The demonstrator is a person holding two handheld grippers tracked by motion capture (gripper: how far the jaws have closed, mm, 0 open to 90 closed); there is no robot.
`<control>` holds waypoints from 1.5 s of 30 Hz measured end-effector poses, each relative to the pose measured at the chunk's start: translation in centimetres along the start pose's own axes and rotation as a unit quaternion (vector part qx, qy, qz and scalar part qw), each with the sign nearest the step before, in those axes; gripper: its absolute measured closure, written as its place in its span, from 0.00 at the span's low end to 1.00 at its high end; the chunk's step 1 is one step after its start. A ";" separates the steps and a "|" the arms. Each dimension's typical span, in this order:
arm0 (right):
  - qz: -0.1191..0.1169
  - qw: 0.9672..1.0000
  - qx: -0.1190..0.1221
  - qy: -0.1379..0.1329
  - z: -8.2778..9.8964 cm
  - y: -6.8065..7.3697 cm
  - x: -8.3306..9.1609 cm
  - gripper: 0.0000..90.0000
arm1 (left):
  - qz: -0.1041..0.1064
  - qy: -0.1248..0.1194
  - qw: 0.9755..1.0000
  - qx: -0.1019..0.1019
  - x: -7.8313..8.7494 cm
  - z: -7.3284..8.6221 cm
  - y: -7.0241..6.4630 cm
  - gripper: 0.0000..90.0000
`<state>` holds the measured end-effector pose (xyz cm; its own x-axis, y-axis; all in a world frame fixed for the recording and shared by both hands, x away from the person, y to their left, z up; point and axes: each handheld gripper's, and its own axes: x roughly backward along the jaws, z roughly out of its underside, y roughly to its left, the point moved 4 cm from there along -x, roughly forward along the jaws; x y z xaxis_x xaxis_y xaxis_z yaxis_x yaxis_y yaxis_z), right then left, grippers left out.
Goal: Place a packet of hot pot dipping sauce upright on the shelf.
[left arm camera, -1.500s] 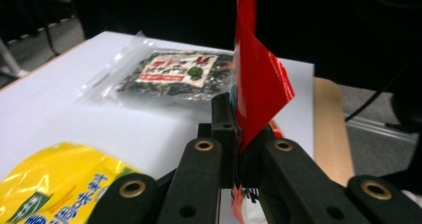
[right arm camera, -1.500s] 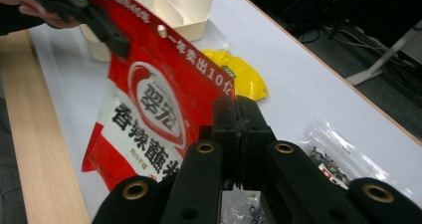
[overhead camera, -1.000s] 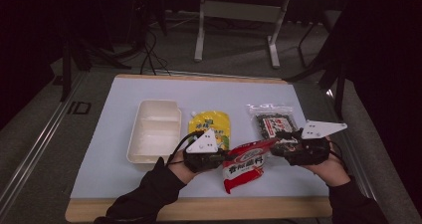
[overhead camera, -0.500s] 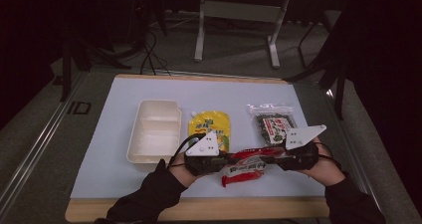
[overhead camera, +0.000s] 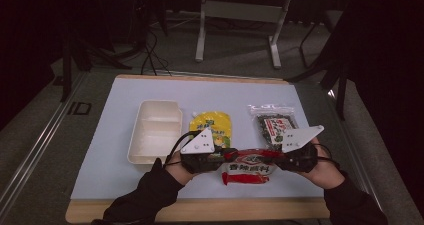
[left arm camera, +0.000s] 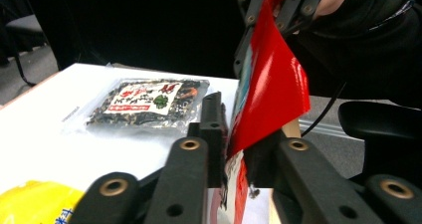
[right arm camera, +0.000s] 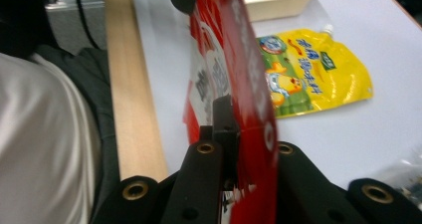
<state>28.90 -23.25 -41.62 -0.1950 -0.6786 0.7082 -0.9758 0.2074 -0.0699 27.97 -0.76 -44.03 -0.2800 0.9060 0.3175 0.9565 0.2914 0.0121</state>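
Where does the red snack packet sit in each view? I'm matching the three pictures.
High view: red packet low centre, stretched between both grippers.
Left gripper view: right of centre, rising from the jaws.
Right gripper view: centre, edge-on between the jaws.
Shared landmark: yellow pouch.

The room is dark. A pale tabletop (overhead camera: 150, 92) with a wooden front edge stands on grey floor (overhead camera: 30, 135). Behind it stands a white frame (overhead camera: 240, 15); black cables (overhead camera: 150, 55) trail across the floor.
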 end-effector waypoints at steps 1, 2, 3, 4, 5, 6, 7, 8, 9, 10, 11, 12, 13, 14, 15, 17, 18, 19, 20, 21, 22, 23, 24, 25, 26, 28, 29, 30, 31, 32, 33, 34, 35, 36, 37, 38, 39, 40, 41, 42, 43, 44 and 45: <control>0.005 1.000 0.003 0.001 -0.1 0.0 0.0 0.99 | -0.002 0.000 1.000 0.006 0.0 0.1 0.1 0.75; 0.003 1.000 -0.001 0.000 -0.2 0.0 0.1 0.99 | -0.006 -0.003 1.000 0.012 0.1 0.2 0.2 0.66; 0.002 1.000 0.002 -0.001 -0.3 0.0 0.1 0.99 | -0.009 -0.006 1.000 0.016 0.2 0.3 0.2 0.64; 0.005 1.000 0.002 -0.005 -0.4 -0.1 0.2 0.99 | -0.010 -0.009 1.000 0.022 0.3 0.4 0.2 0.59; 0.007 1.000 -0.001 -0.006 -0.5 -0.2 0.3 0.99 | -0.016 -0.011 0.999 0.027 0.5 0.5 0.1 0.53; 0.010 1.000 0.002 -0.012 -0.7 -0.3 0.5 0.99 | -0.018 -0.010 0.999 0.032 0.6 0.6 0.1 0.48; 0.011 1.000 0.000 -0.014 -0.8 -0.4 0.7 0.99 | -0.016 -0.010 0.999 0.036 0.7 0.7 0.0 0.45; 0.016 1.000 0.000 -0.012 -0.9 -0.6 0.8 0.99 | -0.016 -0.010 0.999 0.036 0.7 0.7 0.0 0.40; 0.019 1.000 0.001 -0.014 -1.0 -0.7 0.9 0.99 | -0.020 -0.006 0.999 0.042 1.0 1.0 -0.3 0.35; 0.019 1.000 -0.001 -0.014 -1.2 -0.8 1.1 0.99 | -0.017 -0.006 0.999 0.047 1.1 1.1 -0.5 0.29; 0.027 1.000 0.000 -0.010 -1.3 -1.0 1.2 0.99 | -0.018 -0.004 0.999 0.050 1.2 1.3 -0.7 0.24; 0.029 1.000 -0.002 -0.009 -1.4 -1.2 1.3 0.99 | -0.016 -0.004 0.999 0.051 1.3 1.4 -0.8 0.22; 0.029 1.000 -0.004 -0.009 -1.6 -1.4 1.4 0.99 | -0.014 -0.002 0.999 0.050 1.5 1.6 -1.0 0.16; 0.035 0.999 -0.005 -0.008 -1.7 -1.6 1.4 0.99 | -0.018 -0.001 0.999 0.050 1.6 1.8 -1.1 0.14; 0.038 0.999 -0.007 -0.010 -1.9 -1.9 1.5 0.99 | -0.018 0.000 0.998 0.052 1.7 1.9 -1.2 0.14; 0.039 0.999 -0.015 -0.015 -2.2 -2.4 1.5 0.99 | -0.014 -0.001 0.998 0.061 1.8 2.3 -1.5 0.13; 0.038 0.999 -0.018 -0.017 -2.3 -2.7 1.5 0.99 | -0.013 -0.001 0.998 0.063 1.9 2.6 -1.6 0.12; 0.037 0.999 -0.019 -0.018 -2.5 -2.9 1.5 0.99 | -0.014 0.002 0.998 0.062 2.0 2.9 -1.8 0.12; 0.044 0.999 -0.021 -0.018 -2.7 -3.2 1.5 0.99 | -0.015 0.006 0.998 0.063 2.0 3.2 -2.0 0.12; 0.044 0.999 -0.024 -0.018 -2.9 -3.4 1.5 0.99 | -0.009 0.008 0.998 0.066 2.1 3.6 -2.2 0.12; 0.046 0.999 -0.023 -0.018 -3.2 -3.7 1.4 0.99 | -0.008 0.012 0.998 0.068 2.1 4.0 -2.3 0.12; 0.048 0.998 -0.025 -0.021 -3.4 -3.9 1.4 0.99 | -0.010 0.016 0.997 0.069 2.2 4.4 -2.5 0.12; 0.045 0.998 -0.028 -0.023 -3.7 -4.2 1.3 0.99 | -0.009 0.017 0.997 0.073 2.2 4.8 -2.7 0.12; 0.048 0.998 -0.028 -0.025 -4.0 -4.4 1.3 0.99 | -0.008 0.022 0.997 0.075 2.3 5.2 -2.8 0.12; 0.047 0.998 -0.030 -0.028 -4.3 -4.6 1.3 0.99 | -0.006 0.023 0.996 0.080 2.4 5.7 -2.9 0.12; 0.050 0.998 -0.033 -0.031 -4.9 -5.1 1.1 0.99 | -0.008 0.024 0.996 0.087 2.7 6.5 -3.0 0.12; 0.049 0.998 -0.034 -0.031 -5.2 -5.3 1.1 0.99 | -0.011 0.026 0.996 0.090 2.8 6.9 -3.0 0.12; 0.052 0.998 -0.034 -0.030 -5.5 -5.5 1.0 0.99 | -0.014 0.026 0.995 0.093 2.9 7.3 -3.1 0.12; 0.052 0.998 -0.035 -0.031 -5.8 -5.7 0.9 0.99 | -0.017 0.024 0.995 0.095 3.0 7.6 -3.1 0.12; 0.053 0.998 -0.033 -0.030 -6.1 -5.9 0.7 0.99 | -0.018 0.024 0.995 0.097 3.0 8.0 -3.1 0.12; 0.057 0.997 -0.032 -0.030 -6.5 -6.1 0.6 0.99 | -0.020 0.026 0.995 0.099 3.1 8.2 -3.1 0.12; 0.055 0.997 -0.036 -0.031 -6.8 -6.4 0.4 0.99 | -0.024 0.026 0.994 0.099 3.1 8.5 -3.1 0.12; 0.057 0.997 -0.035 -0.031 -7.2 -6.6 0.3 0.99 | -0.026 0.023 0.994 0.101 3.1 8.8 -3.1 0.12; 0.059 0.997 -0.036 -0.033 -7.5 -6.9 0.1 0.99 | -0.028 0.023 0.994 0.104 3.1 9.1 -3.1 0.12; 0.059 0.997 -0.036 -0.033 -7.5 -6.9 0.1 0.99 | -0.028 0.023 0.994 0.104 3.1 9.1 -3.1 0.12; 0.056 0.997 -0.039 -0.034 -7.8 -7.2 -0.1 0.99 | -0.029 0.023 0.994 0.107 3.1 9.3 -3.1 0.12; 0.057 0.997 -0.040 -0.035 -8.1 -7.4 -0.3 0.99 | -0.030 0.024 0.993 0.111 3.1 9.7 -3.0 0.12; 0.058 0.997 -0.039 -0.036 -8.4 -7.7 -0.5 0.99 | -0.031 0.026 0.993 0.110 3.1 9.8 -3.0 0.12; 0.057 0.997 -0.040 -0.036 -8.7 -7.9 -0.7 0.99 | -0.031 0.028 0.993 0.112 3.1 10.0 -3.0 0.12; 0.058 0.997 -0.041 -0.035 -8.9 -8.1 -0.9 0.99 | -0.030 0.029 0.993 0.113 3.1 10.2 -3.0 0.12; 0.058 0.997 -0.042 -0.037 -9.3 -8.4 -1.3 0.99 | -0.030 0.030 0.993 0.112 3.1 10.3 -3.0 0.12; 0.057 0.997 -0.042 -0.037 -9.5 -8.5 -1.5 0.99 | -0.033 0.031 0.993 0.109 3.1 10.4 -3.0 0.12; 0.058 0.997 -0.043 -0.038 -9.7 -8.7 -1.7 0.99 | -0.033 0.029 0.993 0.110 3.0 10.6 -3.1 0.12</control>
<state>38.73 -17.02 -35.39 -0.3166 -0.6973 0.6430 -0.9345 0.3455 -0.0854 23.32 4.36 -53.14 -0.3295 0.8654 0.3775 0.8938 0.4147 -0.1706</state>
